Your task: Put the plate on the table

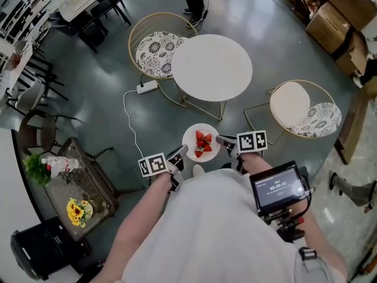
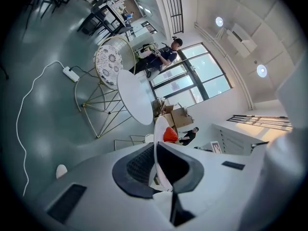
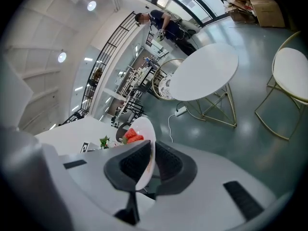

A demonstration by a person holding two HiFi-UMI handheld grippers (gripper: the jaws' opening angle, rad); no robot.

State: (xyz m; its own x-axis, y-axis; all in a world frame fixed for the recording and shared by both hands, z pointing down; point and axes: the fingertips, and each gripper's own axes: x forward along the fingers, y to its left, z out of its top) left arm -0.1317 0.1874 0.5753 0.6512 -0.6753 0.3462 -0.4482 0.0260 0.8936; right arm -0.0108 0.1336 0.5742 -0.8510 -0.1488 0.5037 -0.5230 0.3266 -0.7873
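Step in hand: carry. We hold the plate (image 1: 191, 135) in the air close to the body, well short of the table (image 1: 212, 66). The left gripper (image 1: 180, 154) is clamped on the plate's left rim and the right gripper (image 1: 224, 140) on its right rim.

Plate: white, round, shallow, smooth. Red strawberries (image 1: 203, 143) lie on it.

Table: round, plain white top on thin gold wire legs.

Next, in our judgement: reach forward, keep the plate level, lower it onto the top, then release both rims.

We log open floor between plate (image 1: 191, 135) and round table (image 1: 212, 66), whose top is open. 2 chairs flank it: left chair (image 1: 156, 52) against its far-left edge, right chair (image 1: 303, 108) apart. Power strip (image 1: 147, 87) on the floor at left.
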